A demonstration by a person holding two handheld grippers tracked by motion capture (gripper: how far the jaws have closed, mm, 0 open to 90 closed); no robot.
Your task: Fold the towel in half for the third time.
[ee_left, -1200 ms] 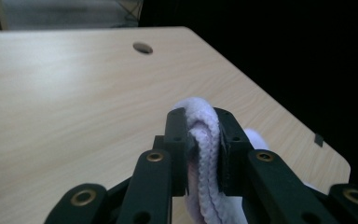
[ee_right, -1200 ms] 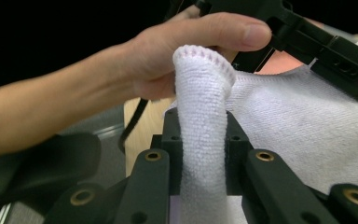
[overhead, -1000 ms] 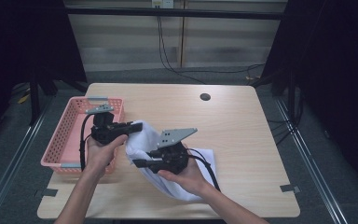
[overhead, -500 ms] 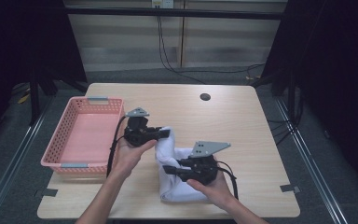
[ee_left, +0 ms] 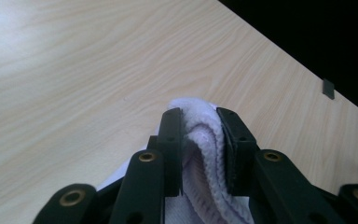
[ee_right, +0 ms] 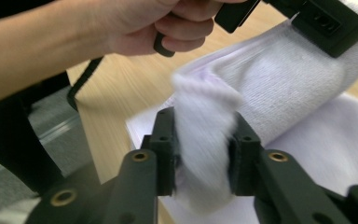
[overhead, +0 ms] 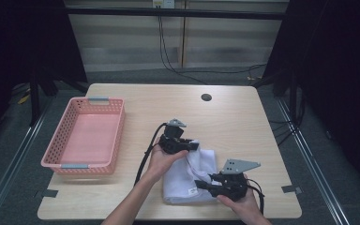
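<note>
White towel point(overhead: 190, 180): I see it lying bunched on the worktop point(overhead: 243, 122), near the front edge. Left gripper point(overhead: 193, 145): fingers pinch a towel fold, jaws just easing apart. Right gripper point(overhead: 201, 184): same, fold between its fingers. Pink basket point(overhead: 56, 157): well left.

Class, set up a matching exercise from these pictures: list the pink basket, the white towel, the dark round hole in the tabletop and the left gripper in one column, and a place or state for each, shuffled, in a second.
Things:
1. pink basket
2. white towel
3. dark round hole
4. left gripper

Places or states:
A. near the table's far edge
B. clamped on the towel's far edge
C. holds nothing, at the table's left side
D. lies on the table near its front edge, gripped by both pairs of jaws

Pairs: 1-C, 2-D, 3-A, 4-B
</note>
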